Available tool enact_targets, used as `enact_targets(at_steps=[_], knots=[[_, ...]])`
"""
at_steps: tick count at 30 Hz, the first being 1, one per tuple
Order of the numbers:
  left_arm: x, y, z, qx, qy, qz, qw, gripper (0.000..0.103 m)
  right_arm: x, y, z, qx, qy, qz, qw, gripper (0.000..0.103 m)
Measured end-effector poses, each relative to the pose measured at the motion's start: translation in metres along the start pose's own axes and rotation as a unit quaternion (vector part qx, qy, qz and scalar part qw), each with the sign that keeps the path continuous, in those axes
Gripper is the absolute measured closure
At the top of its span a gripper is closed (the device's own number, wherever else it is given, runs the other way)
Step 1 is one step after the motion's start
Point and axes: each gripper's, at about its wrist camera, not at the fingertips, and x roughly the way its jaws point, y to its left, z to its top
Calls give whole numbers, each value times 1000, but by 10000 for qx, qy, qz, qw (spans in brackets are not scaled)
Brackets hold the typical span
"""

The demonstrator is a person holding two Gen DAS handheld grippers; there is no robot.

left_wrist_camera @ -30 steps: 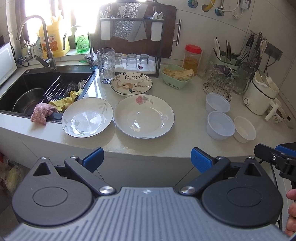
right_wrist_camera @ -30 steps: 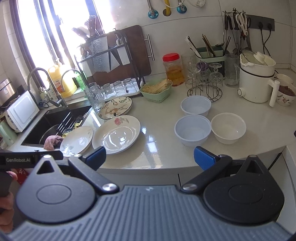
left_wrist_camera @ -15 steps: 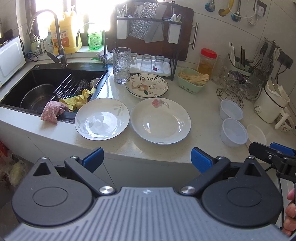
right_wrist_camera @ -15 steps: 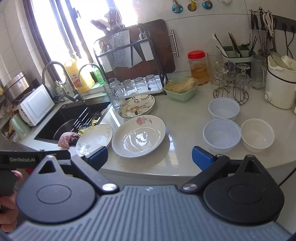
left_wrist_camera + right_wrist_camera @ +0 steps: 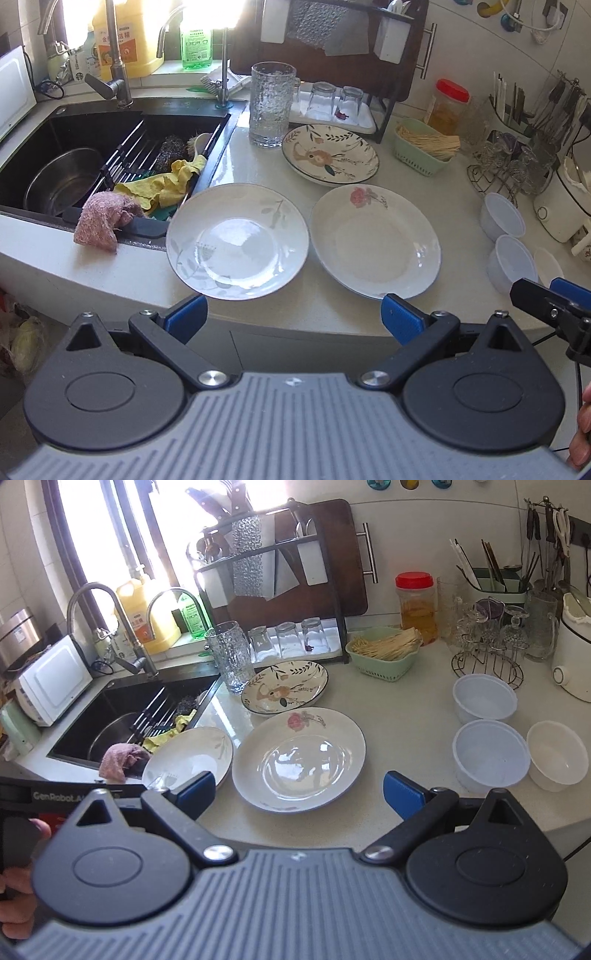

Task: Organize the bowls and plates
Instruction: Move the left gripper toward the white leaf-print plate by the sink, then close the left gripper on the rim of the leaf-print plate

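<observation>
Three plates lie on the counter: a white leaf-patterned plate [image 5: 236, 240] [image 5: 188, 757] at the left, a white rose-patterned plate [image 5: 375, 240] [image 5: 299, 758] beside it, and a flowered dark-rimmed plate [image 5: 330, 153] [image 5: 284, 686] behind. Three white bowls [image 5: 484, 698] [image 5: 489, 751] [image 5: 557, 755] sit at the right; they also show in the left wrist view [image 5: 502, 218]. My left gripper [image 5: 293, 315] is open and empty, just short of the two front plates. My right gripper [image 5: 299, 790] is open and empty at the rose plate's near rim.
A black sink [image 5: 74, 155] with a steel pot, rack and cloths is at the left. A tall glass [image 5: 271, 103], a dish rack [image 5: 280, 590], a green basket [image 5: 384, 653], a jar [image 5: 417, 605], a glass stand [image 5: 487, 642] and a white cooker [image 5: 572, 650] line the back.
Both grippers have moved forward toward the counter, so the plates and bowls look larger and closer. Nothing on the counter has moved.
</observation>
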Motion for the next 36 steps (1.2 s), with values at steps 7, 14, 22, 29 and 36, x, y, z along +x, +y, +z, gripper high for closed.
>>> enact_targets(at_steps=[7, 14, 22, 29, 36], knots=[[48, 66, 35, 235, 199, -53, 9995, 1, 47, 42, -1, 223, 190, -63, 9996, 4], [87, 118, 61, 327, 313, -275, 9986, 1, 89, 85, -5, 511, 312, 56, 9982, 4], [123, 158, 74, 664, 584, -645, 9940, 1, 134, 123, -18, 967, 633, -24, 9933, 27], [155, 173, 74, 879, 618, -973, 9894, 3, 165, 122, -30, 1384, 901, -387, 9855, 45], [180, 173, 86, 967, 724, -1339, 9836, 6, 190, 110, -31, 1702, 1136, -716, 9762, 55]])
